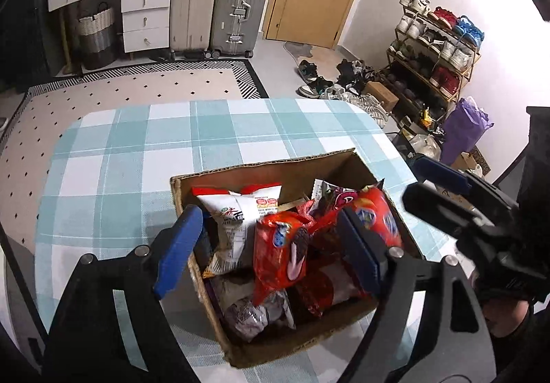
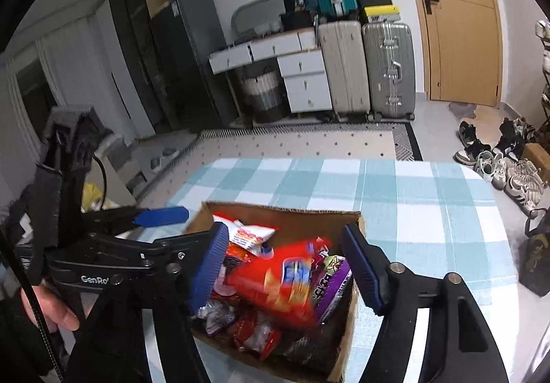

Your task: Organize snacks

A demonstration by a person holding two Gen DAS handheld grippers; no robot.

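A cardboard box [image 1: 261, 353] sits on the table [image 1: 120, 176], whose cloth is a teal-and-white check; everything here is placed from that box. Over its left wall hangs the left gripper [image 1: 271, 254], blue ribbed pads spread, nothing pinched. Inside lie crinkled foil snacks: a white packet [image 1: 237, 214] with red print left, a red cookie pack [image 1: 280, 255] centre, a purple wrapper [image 2: 328, 290] right. The right gripper [image 2: 287, 267], frame lettered "GenRo", gapes above a blurred red bag [image 2: 275, 283], pads clear of it.
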